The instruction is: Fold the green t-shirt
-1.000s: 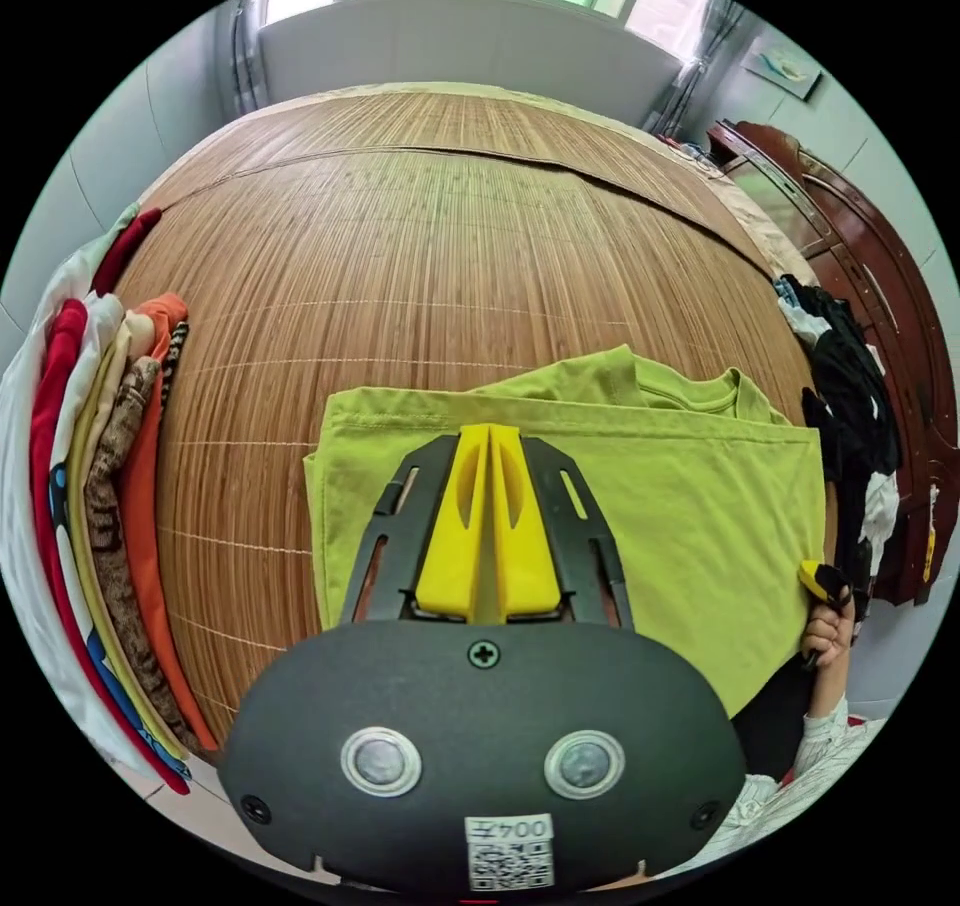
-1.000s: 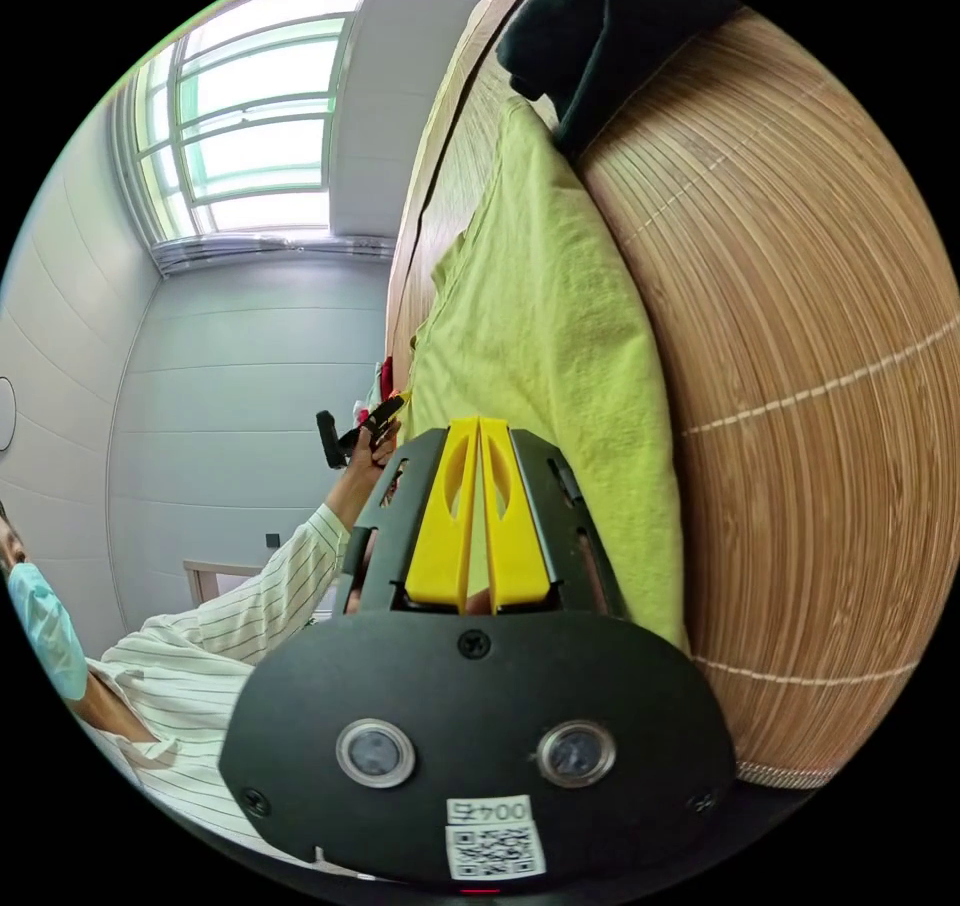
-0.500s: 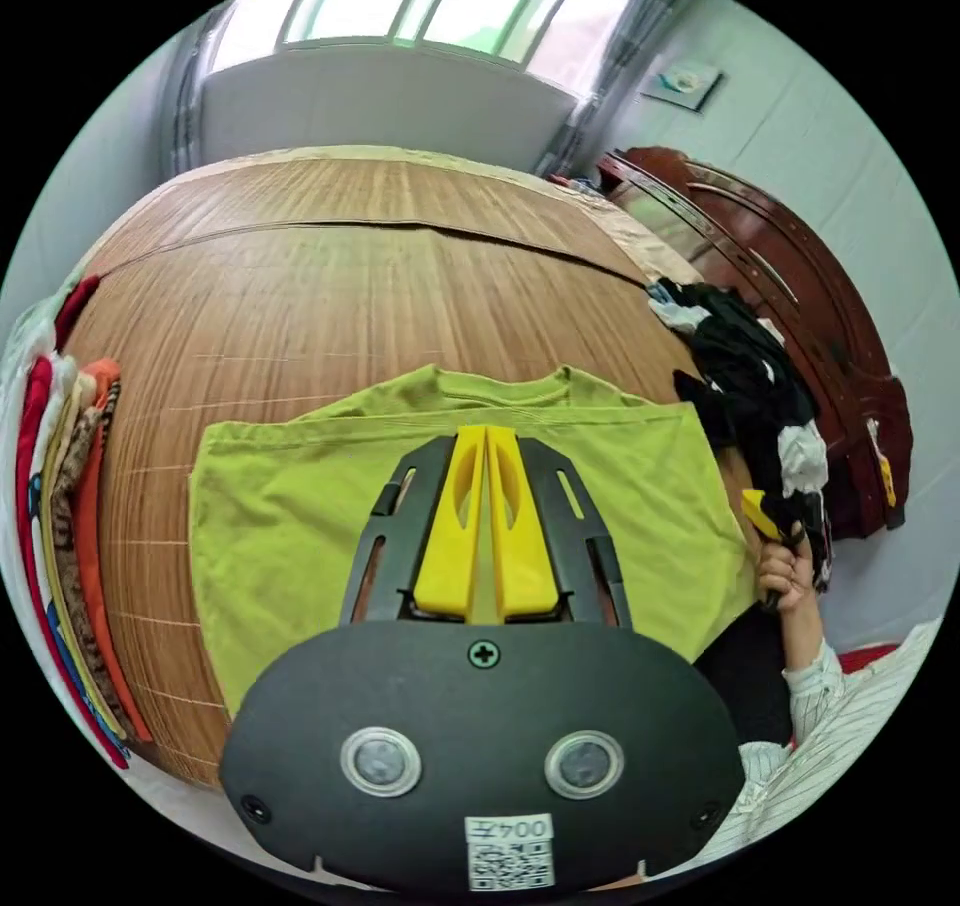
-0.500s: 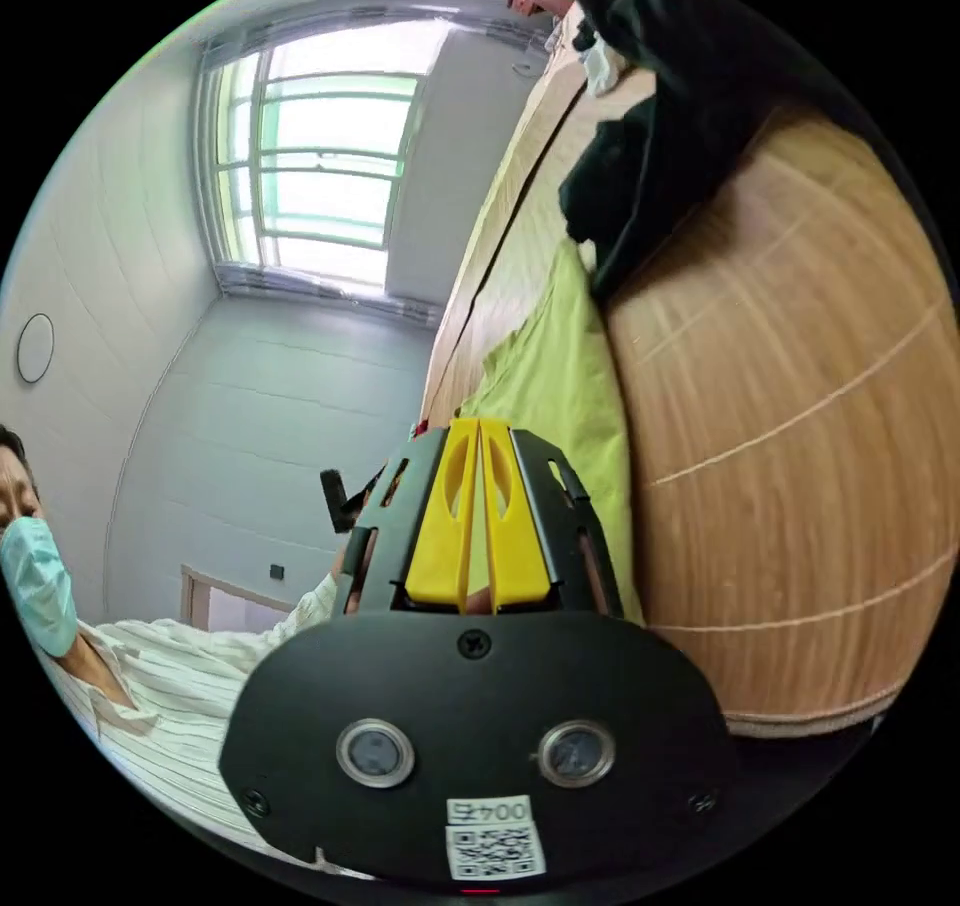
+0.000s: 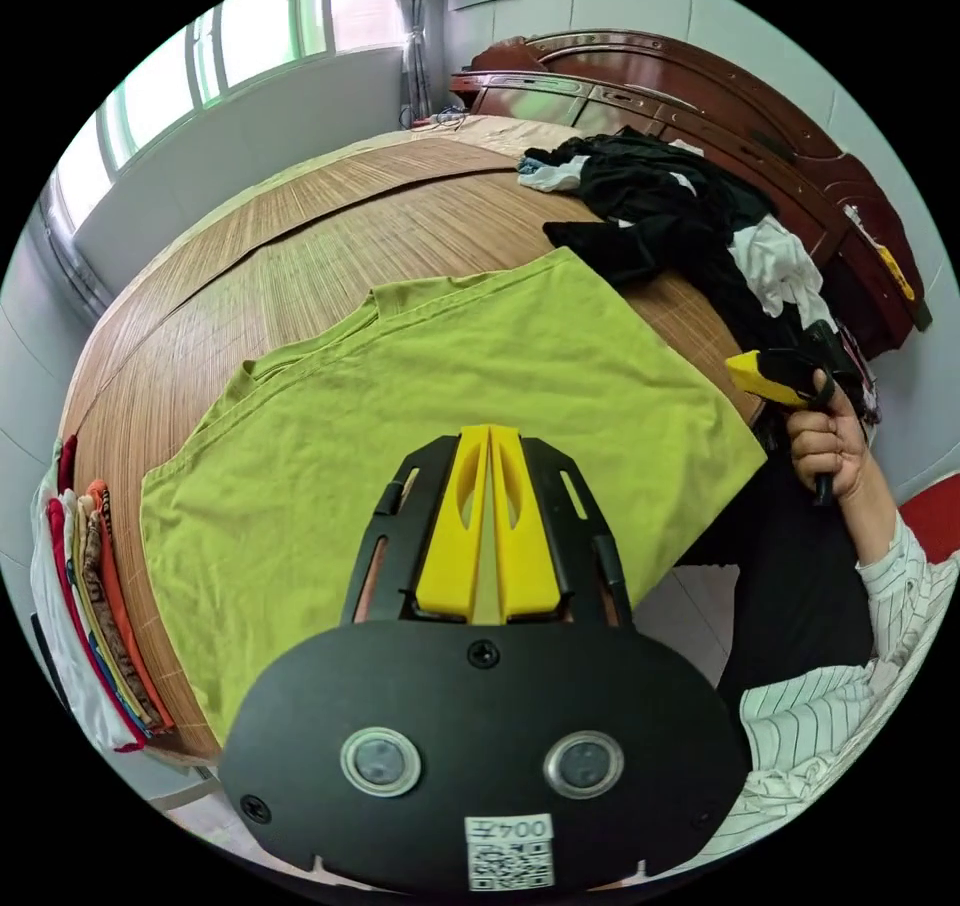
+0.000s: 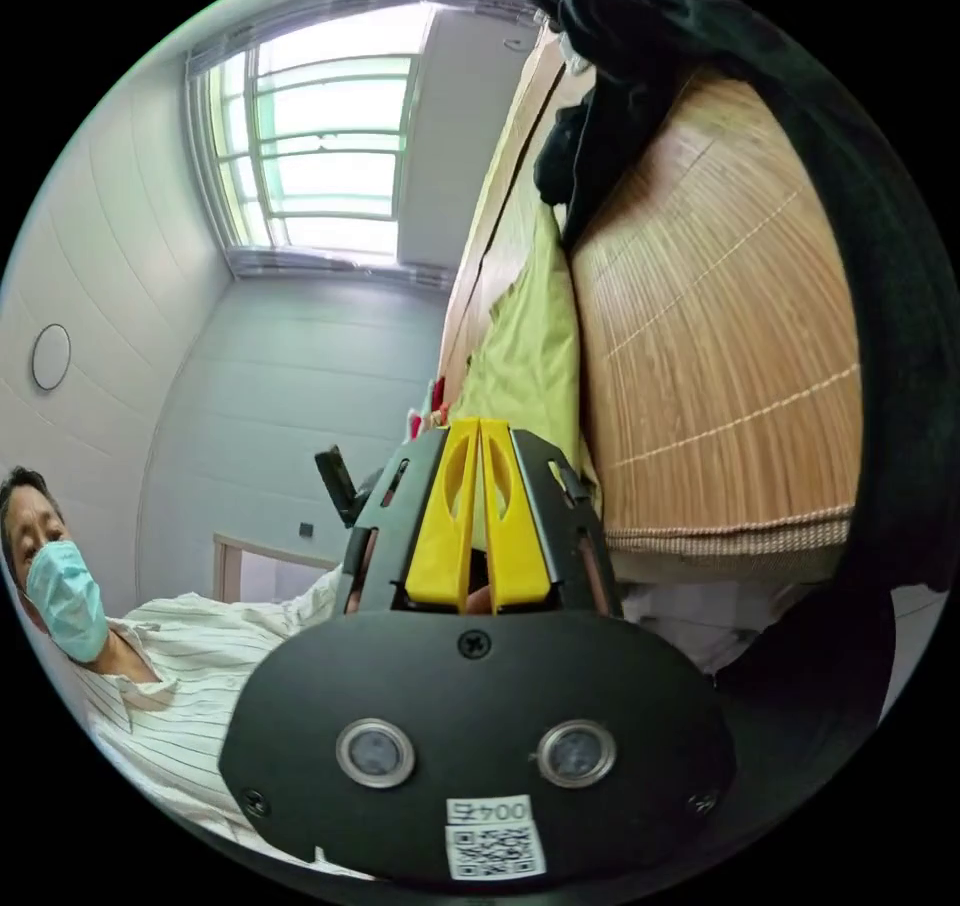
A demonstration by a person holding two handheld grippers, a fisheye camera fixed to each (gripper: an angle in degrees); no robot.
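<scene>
Lime-green cotton t-shirt (image 5: 430, 396) is lying flat, partly folded, on the brown bamboo-slat mat (image 5: 300, 236), between a heap of dark clothes (image 5: 690, 216) and a stack of folded garments (image 5: 90, 606). Both the left gripper (image 5: 488, 433) and the right gripper (image 6: 478, 426) are hovering clenched, grasping nothing.

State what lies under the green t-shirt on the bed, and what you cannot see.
The green t-shirt lies flat on a bamboo mat that shows all around it. Whatever is beneath the shirt's own folded layers is covered.
</scene>
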